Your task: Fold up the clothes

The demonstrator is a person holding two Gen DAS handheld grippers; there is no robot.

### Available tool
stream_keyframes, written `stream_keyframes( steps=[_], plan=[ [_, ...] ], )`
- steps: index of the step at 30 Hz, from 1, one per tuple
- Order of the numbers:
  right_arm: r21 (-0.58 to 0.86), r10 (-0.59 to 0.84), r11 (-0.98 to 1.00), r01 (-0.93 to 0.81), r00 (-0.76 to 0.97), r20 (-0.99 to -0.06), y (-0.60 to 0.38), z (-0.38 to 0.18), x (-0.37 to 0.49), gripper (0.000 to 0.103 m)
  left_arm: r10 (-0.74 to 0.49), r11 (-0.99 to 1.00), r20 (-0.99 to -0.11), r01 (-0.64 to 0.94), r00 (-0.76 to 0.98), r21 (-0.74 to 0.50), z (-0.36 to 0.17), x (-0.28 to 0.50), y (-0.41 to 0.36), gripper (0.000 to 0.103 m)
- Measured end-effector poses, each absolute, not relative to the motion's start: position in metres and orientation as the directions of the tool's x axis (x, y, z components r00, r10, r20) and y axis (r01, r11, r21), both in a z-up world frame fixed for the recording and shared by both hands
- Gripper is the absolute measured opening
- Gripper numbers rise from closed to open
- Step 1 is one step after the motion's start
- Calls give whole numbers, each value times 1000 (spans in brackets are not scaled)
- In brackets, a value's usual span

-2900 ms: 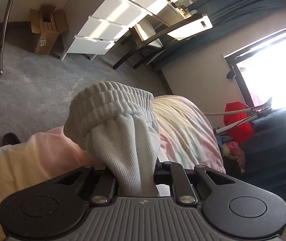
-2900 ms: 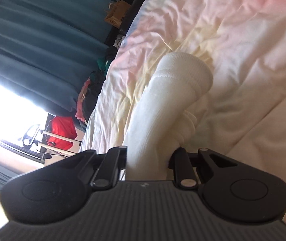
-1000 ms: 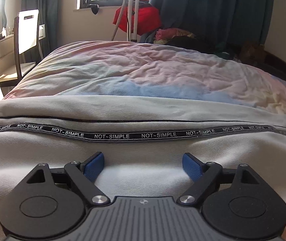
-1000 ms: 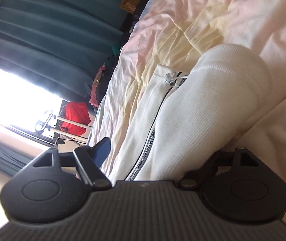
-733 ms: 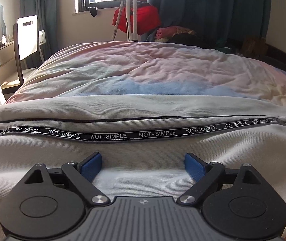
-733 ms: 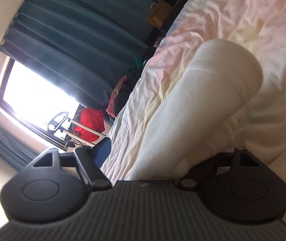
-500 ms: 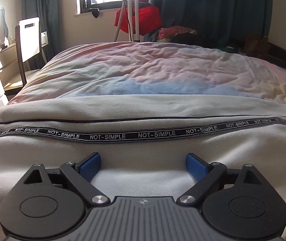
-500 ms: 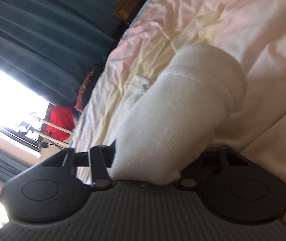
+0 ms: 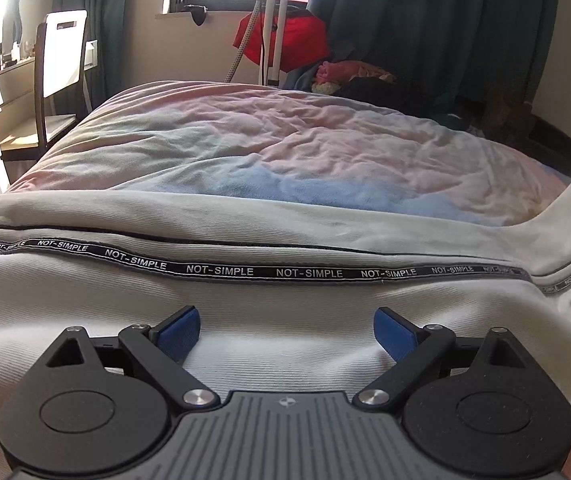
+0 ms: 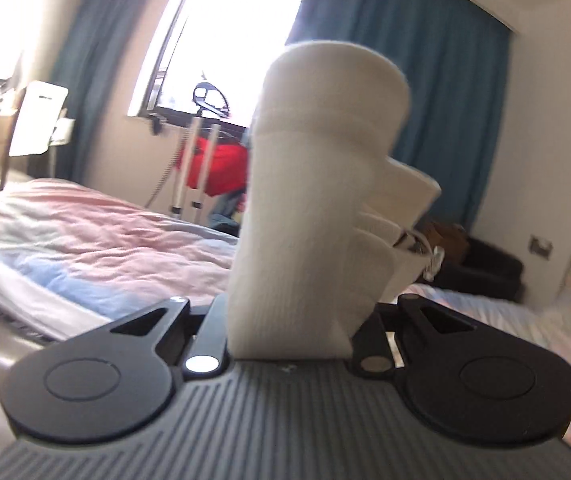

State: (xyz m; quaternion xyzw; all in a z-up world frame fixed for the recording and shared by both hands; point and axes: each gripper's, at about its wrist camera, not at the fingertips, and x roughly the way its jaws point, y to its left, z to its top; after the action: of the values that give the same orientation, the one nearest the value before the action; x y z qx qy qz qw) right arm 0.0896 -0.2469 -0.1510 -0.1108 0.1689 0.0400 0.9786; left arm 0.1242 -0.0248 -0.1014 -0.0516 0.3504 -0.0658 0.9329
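Bed [image 9: 285, 152] beyond garment [image 9: 285, 300], left gripper [image 9: 286, 328] spread, right gripper [image 10: 297, 320] clamping cuff [image 10: 325, 160]

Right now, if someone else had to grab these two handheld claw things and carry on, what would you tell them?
Left gripper: jaws open, holding nothing, low over the white garment spread on the bed.
Right gripper: jaws shut on the garment's ribbed end, lifted above the bed.
Done: garment laid out, one end picked up.
Left: carry that end over to make the fold, then release and flatten.
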Motion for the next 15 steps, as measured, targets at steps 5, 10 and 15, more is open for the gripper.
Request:
stream_keyframes(
  steps=[5, 10, 15],
  plan=[
    [-452, 38, 867, -212, 931, -364, -179, -146, 91, 21, -179, 957, -596, -2, 783, -290, -76, 111, 20, 95],
    [-664, 13, 695, -276, 928, -373, -135, -186, 84, 20, -181, 919, -557, -63, 810, -389, -58, 100, 56, 95],
    [-562, 77, 783, -268, 937, -340, -142, -147, 84, 20, -196, 901, -504, -47, 841, -430, -42, 98, 66, 95]
  ],
)
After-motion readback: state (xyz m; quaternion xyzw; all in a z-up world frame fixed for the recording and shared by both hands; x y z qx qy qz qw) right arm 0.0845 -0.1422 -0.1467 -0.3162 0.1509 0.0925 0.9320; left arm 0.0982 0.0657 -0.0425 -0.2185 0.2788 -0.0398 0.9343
